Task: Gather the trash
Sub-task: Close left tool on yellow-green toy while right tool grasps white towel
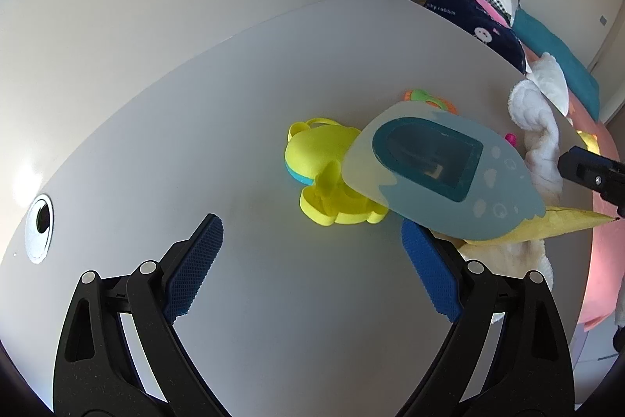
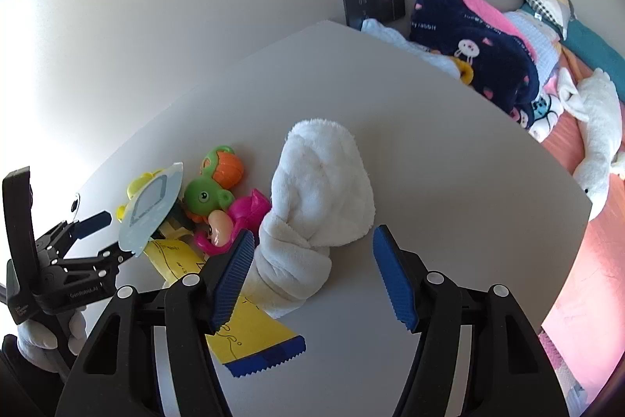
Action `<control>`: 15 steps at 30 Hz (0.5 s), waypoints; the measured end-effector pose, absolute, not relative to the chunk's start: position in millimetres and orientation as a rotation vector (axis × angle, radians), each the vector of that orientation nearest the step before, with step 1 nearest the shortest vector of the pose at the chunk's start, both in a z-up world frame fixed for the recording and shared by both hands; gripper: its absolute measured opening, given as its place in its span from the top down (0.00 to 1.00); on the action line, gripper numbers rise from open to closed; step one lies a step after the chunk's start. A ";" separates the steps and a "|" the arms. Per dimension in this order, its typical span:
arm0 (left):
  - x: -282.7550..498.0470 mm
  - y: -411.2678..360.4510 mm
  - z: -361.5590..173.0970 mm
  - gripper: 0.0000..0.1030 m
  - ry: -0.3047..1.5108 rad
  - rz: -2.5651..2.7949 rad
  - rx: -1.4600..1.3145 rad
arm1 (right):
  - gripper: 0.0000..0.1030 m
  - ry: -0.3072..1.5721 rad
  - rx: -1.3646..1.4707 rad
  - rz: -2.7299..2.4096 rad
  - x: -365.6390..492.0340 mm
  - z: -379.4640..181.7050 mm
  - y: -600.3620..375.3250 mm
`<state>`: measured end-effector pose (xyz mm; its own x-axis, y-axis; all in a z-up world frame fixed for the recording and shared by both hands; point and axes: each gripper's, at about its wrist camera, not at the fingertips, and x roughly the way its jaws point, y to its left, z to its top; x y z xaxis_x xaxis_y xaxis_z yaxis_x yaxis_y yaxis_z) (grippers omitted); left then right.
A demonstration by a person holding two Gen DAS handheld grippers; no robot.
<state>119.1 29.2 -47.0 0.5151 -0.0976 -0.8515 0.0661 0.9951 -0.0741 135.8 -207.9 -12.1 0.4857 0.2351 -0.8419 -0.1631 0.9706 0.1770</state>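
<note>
Nearest the right wrist camera, the right gripper (image 2: 312,268) hangs with jaws wide apart and empty over the white towel (image 2: 316,206), which lies bunched on the worktop (image 2: 449,190) just beside a yellow wrapper (image 2: 250,331). The left gripper (image 1: 308,256) is also spread wide, holding nothing. Beyond it a pale blue package (image 1: 441,174) overlaps a yellow toy (image 1: 324,163); farther off, blankets (image 2: 476,45) lie heaped on the bed.

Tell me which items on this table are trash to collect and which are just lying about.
Likely trash: yellow wrapper with a blue serrated edge; pale blue packaging card with a window.
Lying about: yellow plastic toy; green and orange toy; pink toy; rolled white towel.
</note>
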 end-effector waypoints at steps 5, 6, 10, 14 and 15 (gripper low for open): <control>130.7 28.1 -49.3 0.13 1.017 -0.103 -0.034 | 0.38 1.078 0.094 0.249 140.7 -26.3 -205.8; 133.0 27.7 -49.8 0.13 1.015 -0.104 -0.032 | 0.40 1.082 0.102 0.255 141.7 -28.7 -205.1; 142.4 26.7 -52.4 0.13 1.010 -0.109 -0.027 | 0.41 1.085 0.114 0.273 145.0 -35.5 -200.6; 149.2 27.8 -56.4 0.13 1.013 -0.111 -0.026 | 0.45 1.094 0.112 0.291 146.7 -41.8 -195.4; 151.3 27.4 -57.3 0.13 1.014 -0.112 -0.027 | 0.50 1.096 0.115 0.299 147.1 -43.4 -194.6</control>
